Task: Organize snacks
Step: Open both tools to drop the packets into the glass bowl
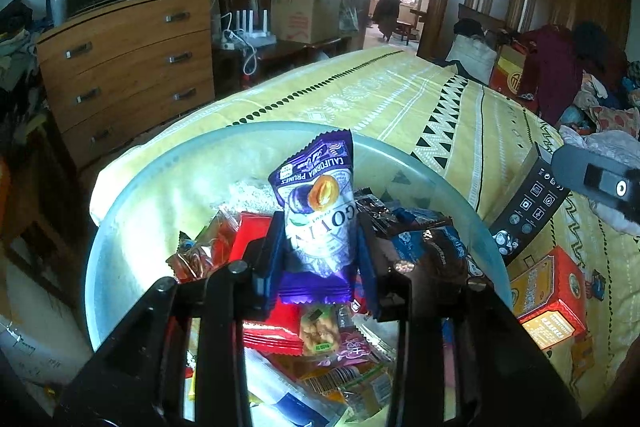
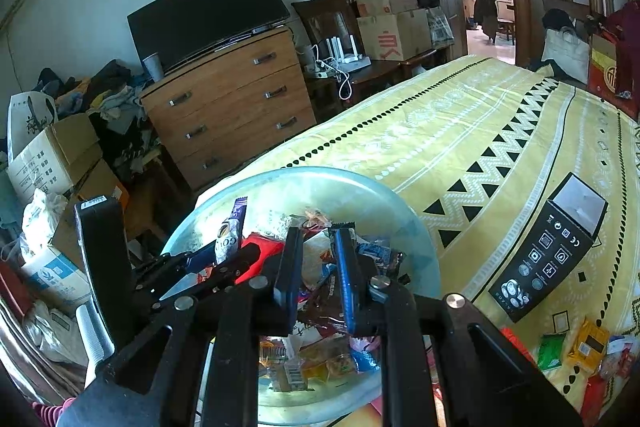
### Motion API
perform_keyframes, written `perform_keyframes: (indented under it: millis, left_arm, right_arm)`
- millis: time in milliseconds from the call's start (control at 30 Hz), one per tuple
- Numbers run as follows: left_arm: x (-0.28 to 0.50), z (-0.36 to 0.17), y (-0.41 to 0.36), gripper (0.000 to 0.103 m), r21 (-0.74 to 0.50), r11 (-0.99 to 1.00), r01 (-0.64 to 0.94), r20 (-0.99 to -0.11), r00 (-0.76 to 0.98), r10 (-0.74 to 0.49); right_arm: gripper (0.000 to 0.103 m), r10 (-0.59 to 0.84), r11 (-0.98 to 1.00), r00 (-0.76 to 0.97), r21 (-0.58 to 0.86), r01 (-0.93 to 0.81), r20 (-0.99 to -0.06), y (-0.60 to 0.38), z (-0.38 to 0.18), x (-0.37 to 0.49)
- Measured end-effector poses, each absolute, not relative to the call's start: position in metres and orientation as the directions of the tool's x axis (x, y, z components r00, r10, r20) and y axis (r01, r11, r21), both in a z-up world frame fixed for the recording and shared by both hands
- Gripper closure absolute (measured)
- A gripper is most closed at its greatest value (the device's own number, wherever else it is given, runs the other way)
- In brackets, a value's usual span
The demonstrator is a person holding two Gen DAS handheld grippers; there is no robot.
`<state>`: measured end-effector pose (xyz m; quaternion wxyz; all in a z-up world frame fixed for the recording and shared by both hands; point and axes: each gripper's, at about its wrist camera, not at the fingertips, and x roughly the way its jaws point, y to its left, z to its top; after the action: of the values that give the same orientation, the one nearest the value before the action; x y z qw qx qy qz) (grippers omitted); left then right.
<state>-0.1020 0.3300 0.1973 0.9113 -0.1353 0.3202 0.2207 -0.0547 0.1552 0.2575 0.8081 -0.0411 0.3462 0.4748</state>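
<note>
Now left fingers point(image 1: 320, 247) pinching prune packet point(image 1: 320, 211) over bowl point(image 1: 132, 227); right fingers point(image 2: 316, 267) pressed together.

Bed point(image 2: 460, 131) spread with a yellow cover printed in white bands, black triangles and dotted lines. Near its left edge, a clear glass bowl point(image 1: 132, 227) resting directly on the cover, heaped with snack packets. Right of the bowl, a black carton point(image 2: 548, 251) with white icons, lying flat, its open end pointing away. Nearer than the carton, a red-and-orange box point(image 1: 548, 303), and beside it loose packets in green and yellow point(image 2: 576, 347). Beyond the bowl, at the bed's far right, piled bags and clothes point(image 1: 560, 67).
</note>
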Motion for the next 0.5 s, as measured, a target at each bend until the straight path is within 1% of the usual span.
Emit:
perform_keyframes:
  millis: [67,100,133,200,467,500]
  left_arm:
    - [-0.1025,0.197,0.3316,0.066,-0.111,0.865,-0.49,-0.645,0.698,0.313]
    - [-0.103,0.1968,0.3323,0.06,-0.114,0.865,-0.49,-0.645,0.698,0.311]
    - [-0.1028,0.1966,0.3328,0.058,-0.116,0.864,-0.489,-0.645,0.699,0.309]
    - [-0.1026,0.1965,0.3333,0.055,-0.112,0.864,-0.491,-0.647,0.696,0.312]
    - [-0.1009,0.1976,0.3327,0.034,-0.097,0.866,-0.491,-0.645,0.693,0.321]
    - [-0.1009,0.1977,0.3326,0.03,-0.097,0.866,-0.491,-0.645,0.694,0.321]
  right_arm:
    - [0.082,0.738,0.545,0.305,0.264,-0.796,-0.602,0.1568,0.2559,-0.0555]
    - [0.081,0.738,0.544,0.305,0.263,-0.797,-0.602,0.1572,0.2554,-0.056]
    - [0.08,0.738,0.543,0.303,0.263,-0.798,-0.602,0.158,0.2554,-0.0563]
    - [0.074,0.74,0.541,0.302,0.265,-0.799,-0.601,0.1589,0.2553,-0.0573]
    - [0.074,0.742,0.538,0.296,0.271,-0.798,-0.601,0.1603,0.2542,-0.0567]
    - [0.072,0.743,0.537,0.295,0.273,-0.798,-0.601,0.1605,0.2537,-0.0565]
